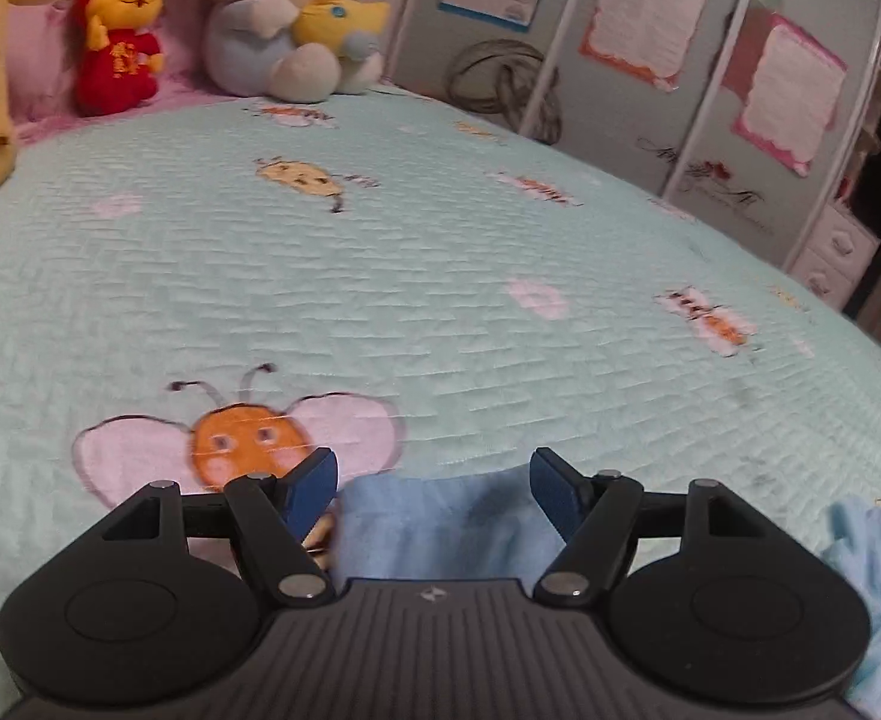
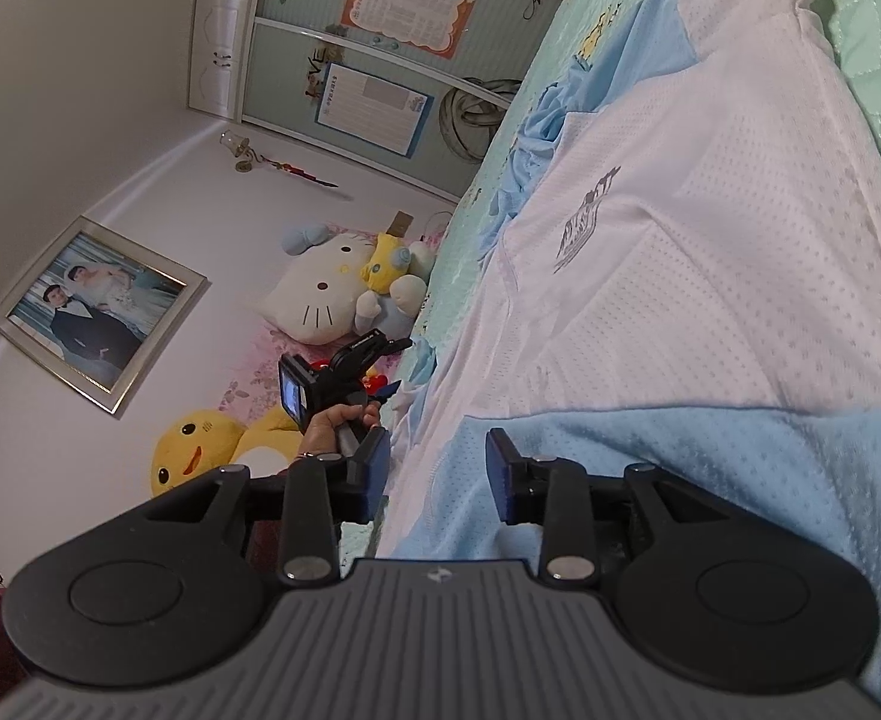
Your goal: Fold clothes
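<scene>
Now we have the shirt [image 2: 668, 276] spread on the bed [image 1: 440, 252], filling the right half of the right wrist frame: a white mesh body with a small grey crest and pale blue panels at the edges. In the left wrist frame only a blue fold of it shows at the bottom centre, with another scrap at the lower right corner.

Our left claw [image 1: 434, 483] stands wide apart over that blue fold; the cloth lies between the jaws, but the pads do not press on it. Our right claw [image 2: 437, 474] is partly apart, a blue hem lying in the gap; we see no pad pinching it, so we judge it free. In the lower middle of the right wrist frame a hand [image 2: 338, 420] carries the other claw at the shirt's far edge.

We judge the shirt light, thin and limp. It should drape and sag the moment it lifts, and the perforated weave looks slick enough to slide over itself and over the quilted cover. Nothing about it seems fragile. We think the best holds are the doubled hems and seams at the blue corners, one per claw, taking a single layer cleanly and keeping the edge taut between us so the fold lands straight.

Plush toys [image 1: 284, 18] sit well apart at the bed's head.
</scene>
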`<state>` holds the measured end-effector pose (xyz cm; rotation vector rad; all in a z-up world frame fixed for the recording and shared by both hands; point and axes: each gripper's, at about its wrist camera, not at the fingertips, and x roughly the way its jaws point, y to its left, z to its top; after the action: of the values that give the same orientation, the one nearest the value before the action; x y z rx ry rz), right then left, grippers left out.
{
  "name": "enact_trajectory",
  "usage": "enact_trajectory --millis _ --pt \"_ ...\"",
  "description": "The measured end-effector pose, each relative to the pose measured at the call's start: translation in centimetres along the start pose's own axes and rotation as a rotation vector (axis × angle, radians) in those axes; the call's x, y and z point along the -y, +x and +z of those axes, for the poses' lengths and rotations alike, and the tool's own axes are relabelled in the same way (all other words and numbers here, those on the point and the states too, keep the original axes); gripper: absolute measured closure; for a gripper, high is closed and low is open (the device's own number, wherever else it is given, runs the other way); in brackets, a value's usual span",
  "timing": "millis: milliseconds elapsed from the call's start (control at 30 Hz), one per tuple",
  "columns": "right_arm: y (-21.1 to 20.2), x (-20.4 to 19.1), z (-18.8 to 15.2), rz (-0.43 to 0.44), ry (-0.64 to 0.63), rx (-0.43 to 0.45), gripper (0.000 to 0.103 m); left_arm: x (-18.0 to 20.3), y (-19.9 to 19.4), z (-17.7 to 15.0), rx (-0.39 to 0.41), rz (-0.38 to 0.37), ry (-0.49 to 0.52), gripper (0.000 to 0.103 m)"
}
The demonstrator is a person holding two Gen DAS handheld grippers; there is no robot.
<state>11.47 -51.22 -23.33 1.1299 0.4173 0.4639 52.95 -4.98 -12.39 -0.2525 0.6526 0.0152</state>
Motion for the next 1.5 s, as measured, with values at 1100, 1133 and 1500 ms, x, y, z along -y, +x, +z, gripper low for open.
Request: enact_trajectory --millis 1100,1133,1500 --pt "-0.2 -0.1 -0.2 -0.003 -0.008 0.003 0.068 -23.4 -12.3 -2.5 0.104 0.062 -0.445 0.075" --pt "-0.2 -0.1 -0.1 -0.004 -0.008 0.003 0.068 -24.1 -12.6 -3.2 0.102 0.075 -0.481 0.058" --pt "-0.1 -0.1 -0.1 -0.002 -0.004 0.005 0.068 -19.2 -13.5 -0.4 0.110 0.139 -0.127 0.038"
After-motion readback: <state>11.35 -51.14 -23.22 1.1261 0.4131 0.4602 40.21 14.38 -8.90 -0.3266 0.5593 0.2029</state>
